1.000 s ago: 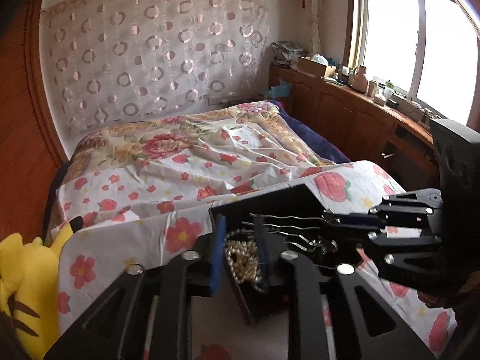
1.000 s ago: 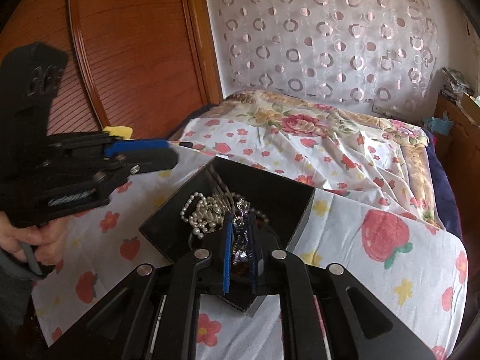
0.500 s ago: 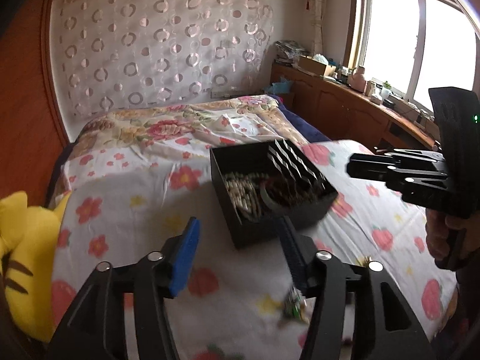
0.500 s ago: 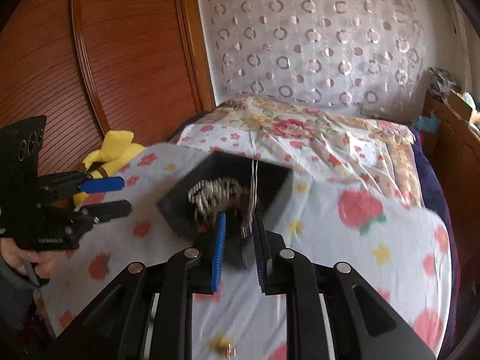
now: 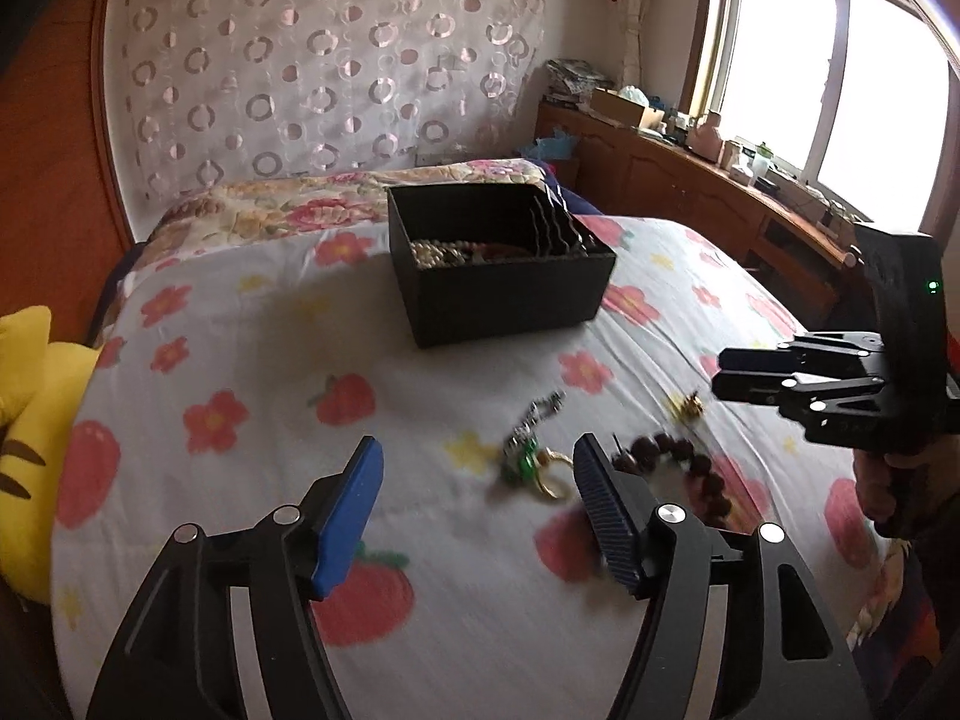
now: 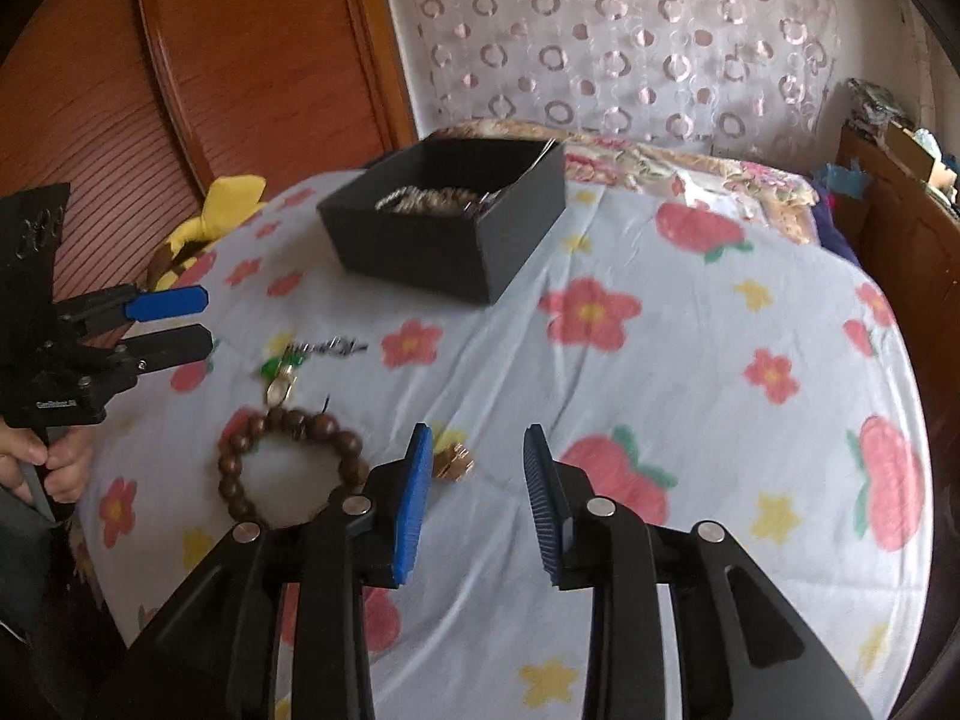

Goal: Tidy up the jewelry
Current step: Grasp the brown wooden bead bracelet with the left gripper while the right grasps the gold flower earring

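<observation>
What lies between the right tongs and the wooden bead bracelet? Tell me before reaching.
Nothing visible. The right tongs are open above the bedspread, and the wooden bead bracelet lies just left of them; the small gold piece sits beside the path, not across it.

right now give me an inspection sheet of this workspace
surface: floral bedspread, lying flat.
job's things: black box holding pearl beads; wooden bead bracelet, green-charm chain and small gold piece loose on the bedspread.
clutter: yellow plush toy at the bed edge.
grippers: left tool open, empty; right tool open, empty.
cables: nothing seen.
surroundings: wooden headboard, patterned curtain, window, cluttered wooden cabinet.
</observation>
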Action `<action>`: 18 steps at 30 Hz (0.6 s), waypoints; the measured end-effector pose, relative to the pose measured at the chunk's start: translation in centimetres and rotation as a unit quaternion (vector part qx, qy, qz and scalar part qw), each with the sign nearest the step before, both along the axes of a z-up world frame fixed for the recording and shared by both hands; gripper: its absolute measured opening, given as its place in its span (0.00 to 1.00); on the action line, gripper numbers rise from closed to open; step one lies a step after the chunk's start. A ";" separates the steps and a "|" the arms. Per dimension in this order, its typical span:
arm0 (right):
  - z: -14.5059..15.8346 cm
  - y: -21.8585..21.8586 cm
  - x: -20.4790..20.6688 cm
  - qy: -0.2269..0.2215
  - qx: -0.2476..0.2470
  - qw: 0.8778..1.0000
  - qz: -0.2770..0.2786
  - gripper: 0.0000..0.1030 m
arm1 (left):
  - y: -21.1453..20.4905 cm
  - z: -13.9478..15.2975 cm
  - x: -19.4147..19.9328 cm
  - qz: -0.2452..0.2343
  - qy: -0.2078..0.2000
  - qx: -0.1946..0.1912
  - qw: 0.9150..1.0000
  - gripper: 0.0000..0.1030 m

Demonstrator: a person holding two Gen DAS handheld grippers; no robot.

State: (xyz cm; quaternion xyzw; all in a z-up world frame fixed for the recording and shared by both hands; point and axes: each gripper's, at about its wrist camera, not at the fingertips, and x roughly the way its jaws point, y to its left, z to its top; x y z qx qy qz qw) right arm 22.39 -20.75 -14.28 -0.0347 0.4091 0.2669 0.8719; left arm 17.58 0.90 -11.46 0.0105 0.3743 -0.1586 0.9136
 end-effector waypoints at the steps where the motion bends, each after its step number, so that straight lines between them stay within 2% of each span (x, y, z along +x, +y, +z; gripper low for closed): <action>1: -0.3 0.3 0.0 0.005 -0.001 1.000 0.003 0.33 | 0.0 -0.2 -0.3 0.000 0.002 -0.002 1.000 0.62; 9: -1.2 2.3 -0.1 -0.004 -0.053 0.998 0.015 0.32 | -0.1 -0.9 -2.1 0.006 0.008 -0.005 1.000 0.62; 11: -1.1 3.0 -0.2 -0.013 -0.080 0.996 0.022 0.24 | -0.3 -0.9 -2.4 0.005 0.008 -0.003 1.000 0.62; 13: -1.1 3.3 -0.3 -0.007 -0.082 0.996 0.032 0.17 | -0.4 -0.9 -2.5 0.004 0.009 -0.003 1.000 0.62; 18: -1.1 2.7 -1.4 -0.013 -0.090 0.995 0.031 0.16 | -1.4 -0.9 -3.1 -0.011 0.013 -0.009 1.000 0.62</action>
